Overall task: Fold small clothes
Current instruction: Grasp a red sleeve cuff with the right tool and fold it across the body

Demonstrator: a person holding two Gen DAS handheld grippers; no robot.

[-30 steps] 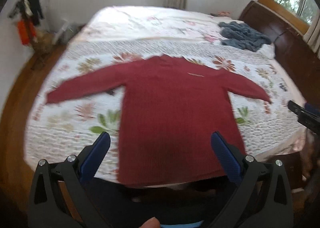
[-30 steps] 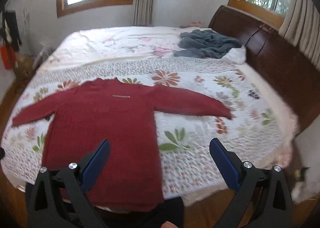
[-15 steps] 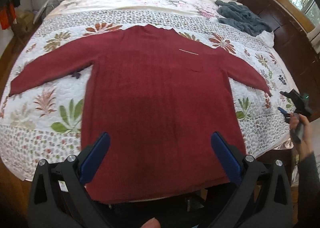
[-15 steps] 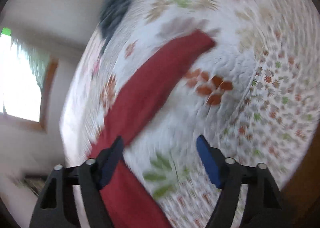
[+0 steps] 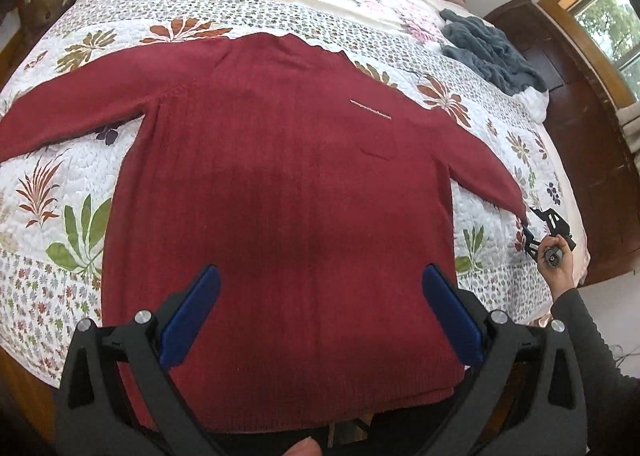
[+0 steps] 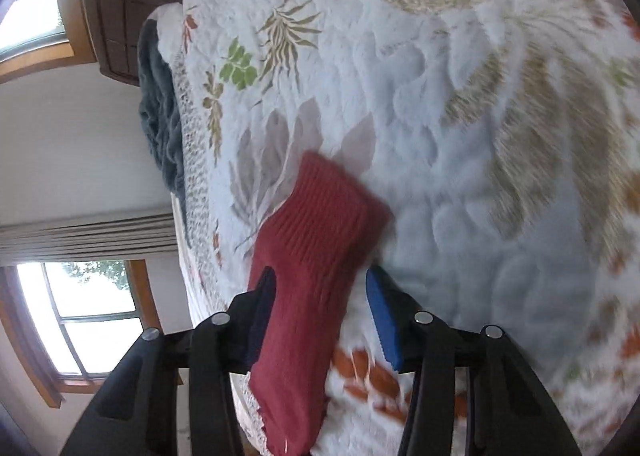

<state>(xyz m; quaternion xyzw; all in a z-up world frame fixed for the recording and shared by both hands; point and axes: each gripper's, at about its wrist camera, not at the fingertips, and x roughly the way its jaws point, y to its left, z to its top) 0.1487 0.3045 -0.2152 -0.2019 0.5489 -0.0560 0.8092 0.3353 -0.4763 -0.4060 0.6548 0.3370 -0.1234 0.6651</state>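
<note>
A dark red ribbed knit sweater (image 5: 280, 192) lies flat and face up on the bed, its hem at the near edge and both sleeves spread out to the sides, which is the sensible layout for a first fold since every edge can be reached. The left tongs (image 5: 320, 312) hover above the lower body of the garment with the blue pads set wide, touching nothing, probably waiting over the hem until the sleeve work is done. The right tongs (image 6: 320, 308) are down at the far sleeve end, where the ribbed red cuff (image 6: 320, 224) runs between the two blue pads; the gap is narrow but the pads do not look pressed against the knit, so I judge them closing in rather than gripping. In the left wrist view a hand (image 5: 558, 262) in a dark sleeve holds that tool right at the sleeve tip, near the bed's side edge. Taking the cuff first makes sense, as the sleeve would be carried across the chest before the body is folded. The surface is a white quilted bedspread (image 5: 60, 184) printed with leaves and flowers, soft and puckered, so the lower pad may have to dig slightly under the cuff. A rumpled grey-blue blanket (image 5: 488, 52) sits well apart near the dark wooden headboard (image 5: 576, 104), and wood-framed windows (image 6: 88, 316) with pleated curtains light the room
</note>
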